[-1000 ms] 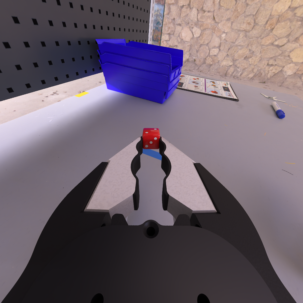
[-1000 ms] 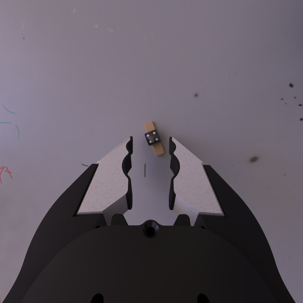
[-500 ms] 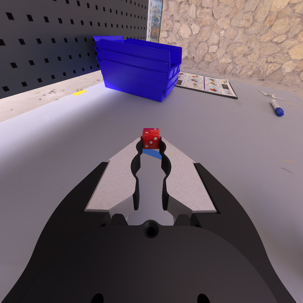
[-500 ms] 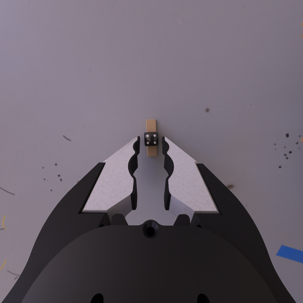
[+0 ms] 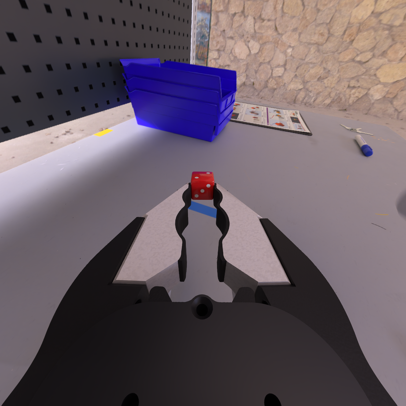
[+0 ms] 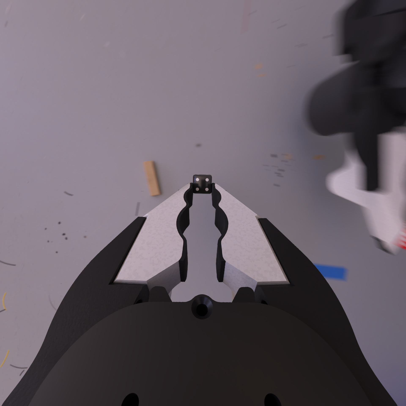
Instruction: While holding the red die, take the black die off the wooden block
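Risks, judged from the present lie:
- Right gripper [image 6: 202, 186]: fingers narrowed onto the black die [image 6: 202, 184], pinched only at the tips. The cube is small, hard and smooth-faced, so a jolt could let it slip out.
- Left gripper [image 5: 202, 187]: fingers closed on the red die [image 5: 202, 185], likewise a tip hold. It shows blurred to the right of the black die in the right wrist view; a brush between the two grippers could knock either die loose.

Items, near to far from the black die:
- Wooden block [image 6: 151, 178]: pale flat slat, bare, lying on the table left of the die and apart from it.
- Table [image 6: 109, 87]: matt grey, scuffed and speckled.
- Blue tape strip [image 6: 331, 272]: flat.
- Blue bins [image 5: 180, 98]: glossy plastic, stacked.
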